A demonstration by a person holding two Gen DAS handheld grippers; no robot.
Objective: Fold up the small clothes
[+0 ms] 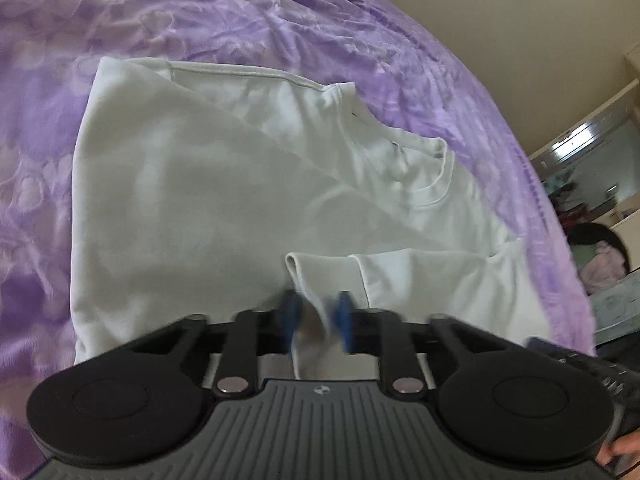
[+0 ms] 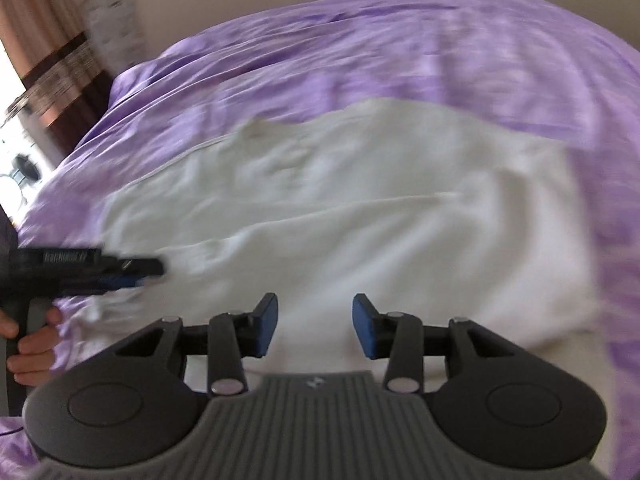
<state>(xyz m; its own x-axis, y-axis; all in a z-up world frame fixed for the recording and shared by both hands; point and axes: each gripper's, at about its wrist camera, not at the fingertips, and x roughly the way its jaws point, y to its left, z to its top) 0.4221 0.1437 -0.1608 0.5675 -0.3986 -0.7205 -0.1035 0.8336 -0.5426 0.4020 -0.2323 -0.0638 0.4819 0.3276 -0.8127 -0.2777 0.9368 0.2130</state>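
A white sweatshirt [image 1: 224, 200] lies on a purple bedspread [image 1: 200, 20], partly folded, its round collar [image 1: 436, 176] toward the right. My left gripper [image 1: 318, 320] is nearly shut on the sleeve cuff [image 1: 312, 276], which runs between its blurred blue pads. In the right wrist view the sweatshirt [image 2: 360, 208] fills the middle and the left gripper [image 2: 136, 272] comes in from the left, held by a hand. My right gripper [image 2: 314, 330] is open and empty, low over the sweatshirt's near edge.
The purple bedspread [image 2: 400, 52] surrounds the sweatshirt on all sides. A curtain and window [image 2: 48, 72] stand at the far left. Beyond the bed's right edge there are shelves and clutter [image 1: 592, 208].
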